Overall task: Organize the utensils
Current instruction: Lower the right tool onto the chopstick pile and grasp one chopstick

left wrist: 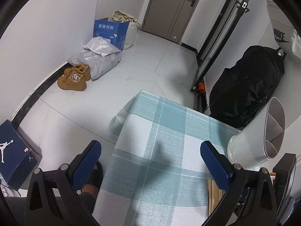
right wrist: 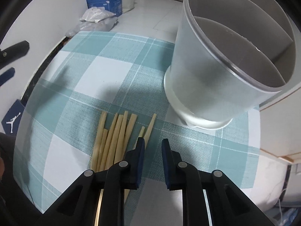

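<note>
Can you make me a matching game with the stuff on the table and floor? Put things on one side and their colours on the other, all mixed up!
Things:
1. chopsticks
2. utensil holder
3. tablecloth
4. shoes

Colours:
A. teal and white checks
B. tan brown
C. pale wood
D. grey-white

Right pairs: 1-C, 2-D, 3-A, 4-B
</note>
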`<state>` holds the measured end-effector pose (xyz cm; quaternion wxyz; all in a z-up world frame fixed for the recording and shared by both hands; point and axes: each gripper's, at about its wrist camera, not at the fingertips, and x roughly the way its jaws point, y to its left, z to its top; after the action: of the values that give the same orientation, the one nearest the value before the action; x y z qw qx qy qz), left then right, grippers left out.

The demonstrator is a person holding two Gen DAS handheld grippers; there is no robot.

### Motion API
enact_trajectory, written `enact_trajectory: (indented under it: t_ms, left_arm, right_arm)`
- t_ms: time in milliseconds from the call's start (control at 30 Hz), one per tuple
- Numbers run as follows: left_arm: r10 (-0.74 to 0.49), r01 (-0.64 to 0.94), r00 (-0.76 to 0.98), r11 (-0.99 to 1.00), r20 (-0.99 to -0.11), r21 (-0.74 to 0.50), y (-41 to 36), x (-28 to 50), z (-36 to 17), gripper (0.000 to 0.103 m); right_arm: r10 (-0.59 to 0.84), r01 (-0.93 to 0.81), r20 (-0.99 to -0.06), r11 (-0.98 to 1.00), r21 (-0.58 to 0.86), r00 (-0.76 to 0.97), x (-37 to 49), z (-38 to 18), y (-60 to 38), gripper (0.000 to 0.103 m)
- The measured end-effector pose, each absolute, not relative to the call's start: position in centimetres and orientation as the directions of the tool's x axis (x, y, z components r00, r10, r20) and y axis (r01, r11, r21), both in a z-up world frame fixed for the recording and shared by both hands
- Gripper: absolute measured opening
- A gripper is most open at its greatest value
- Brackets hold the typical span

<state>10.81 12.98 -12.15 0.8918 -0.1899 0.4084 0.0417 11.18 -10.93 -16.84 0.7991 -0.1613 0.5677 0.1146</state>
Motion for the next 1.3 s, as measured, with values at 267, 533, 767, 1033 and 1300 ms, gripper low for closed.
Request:
enact_trajectory:
  t_ms: [267, 533, 767, 1033, 1300]
  left_arm:
    - [-0.116, -0.224, 0.664, 0.912, -0.738, -0.345, 13.7, 10.5, -12.1, 0.102]
    - [-0.125, -0.217, 0.648, 0.915, -0.751, -0.340, 13.6, 10.7, -12.7, 0.102]
    - [-0.151, -0.183, 0.623, 0.926, -0.768, -0.331, 12.6, 10.8, -13.2, 0.102]
    - [-0.178, -0.127, 0.580, 0.944, -0.795, -0.304, 10.8, 10.6, -13.6, 0.102]
    - [-0.249, -0.063, 0.468, 0.948, -0.848, -0.313, 8.4, 9.8, -14.8, 0.102]
  right_arm:
    - [0.020, -0.365, -0.958, 0.927, -0.089, 0.285, 12.2, -17.4, -9.8, 0.010]
    - [0.022, -0.338, -0.959, 0.938, -0.077, 0.281, 13.0, -18.0, -8.8, 0.006]
    - [0.117, -0.287, -0.961, 0.957, 0.041, 0.252, 12.5, -17.3, -12.0, 0.005]
    - [0.072, -0.364, -0.957, 0.931, -0.036, 0.280, 11.7, -17.1, -10.7, 0.008]
    - [0.188, -0.340, -0.936, 0.937, 0.080, 0.296, 11.7, -17.3, -11.4, 0.005]
